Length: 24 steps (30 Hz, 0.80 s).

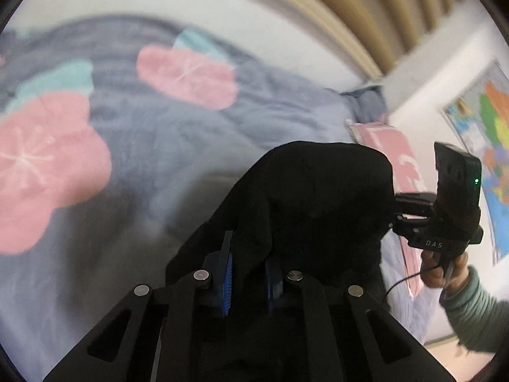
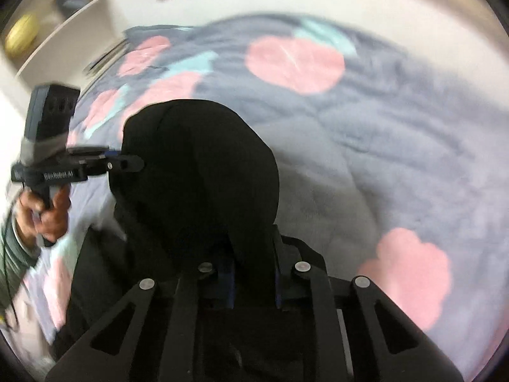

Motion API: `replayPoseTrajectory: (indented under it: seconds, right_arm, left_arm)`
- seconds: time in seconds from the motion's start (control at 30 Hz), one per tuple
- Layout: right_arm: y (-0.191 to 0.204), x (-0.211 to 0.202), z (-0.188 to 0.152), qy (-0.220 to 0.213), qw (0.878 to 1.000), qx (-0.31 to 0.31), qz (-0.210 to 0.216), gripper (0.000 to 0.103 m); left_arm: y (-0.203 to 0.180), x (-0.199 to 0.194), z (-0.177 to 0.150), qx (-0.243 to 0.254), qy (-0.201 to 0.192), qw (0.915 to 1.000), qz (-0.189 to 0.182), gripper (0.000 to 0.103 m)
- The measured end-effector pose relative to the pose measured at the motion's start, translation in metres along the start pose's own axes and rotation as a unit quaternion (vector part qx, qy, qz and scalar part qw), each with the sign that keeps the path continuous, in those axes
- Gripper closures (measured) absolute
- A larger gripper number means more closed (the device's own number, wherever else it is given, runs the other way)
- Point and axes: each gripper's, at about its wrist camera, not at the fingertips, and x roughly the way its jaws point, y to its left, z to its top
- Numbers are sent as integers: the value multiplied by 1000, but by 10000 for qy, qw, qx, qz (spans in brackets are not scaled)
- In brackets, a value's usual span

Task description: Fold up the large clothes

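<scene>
Two grippers are at work, and both have hold of the same black garment [image 1: 318, 197]. Starting at my left: the left gripper [image 1: 248, 273] has its blue pads [image 1: 227, 281] pinched together on a fold of the cloth, which bunches up in front of the jaws and drapes away to the right. Behind it lies the grey quilt [image 1: 165, 133] with its pink flowers, spread over the bed. Further right, in the left view, my right hand [image 1: 445, 270] grips the handle of the other tool, its nose buried in the far edge of the garment.

From the right view the picture mirrors: my left hand [image 2: 47, 210] and its tool sit at the left edge, and the right gripper [image 2: 254, 283] is clamped on the cloth too, the dark fabric rising in a hump [image 2: 197, 165] straight off its jaws.

So the garment hangs between my two grips, lifted clear of the quilt in the middle, though its lower part is hidden and I cannot tell whether it trails on the bed.

I judge this to be the lift-and-carry part of a fold. Next calls for keeping both pinches firm, holding the edge taut and level between them, then laying it over evenly before letting go.
</scene>
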Motion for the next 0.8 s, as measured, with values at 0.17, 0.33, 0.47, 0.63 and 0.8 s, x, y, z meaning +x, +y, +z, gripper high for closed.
replayPoseTrajectory:
  seconds: [0.17, 0.33, 0.47, 0.63, 0.8]
  right_arm:
    - [66, -75, -47, -391, 9945, -715, -656, 85]
    - [107, -128, -128, -633, 9917, -440, -1026, 85]
    - [132, -124, -202, -374, 9941, -105, -1010, 85]
    - [131, -64, -280, 411, 9946, 738, -607, 85]
    - [123, -79, -302, 659, 9904, 1128, -450, 84]
  left_arm:
    - [-73, -81, -56, 672, -286, 9967, 343, 88]
    - [-120, -118, -138, 681, 66, 9976, 106, 88]
    - [-125, -108, -214, 310, 462, 9979, 339, 88]
    - [-103, -69, -294, -409, 1143, 9914, 492, 87]
    - [-94, -99, -304, -702, 1382, 9866, 505, 87]
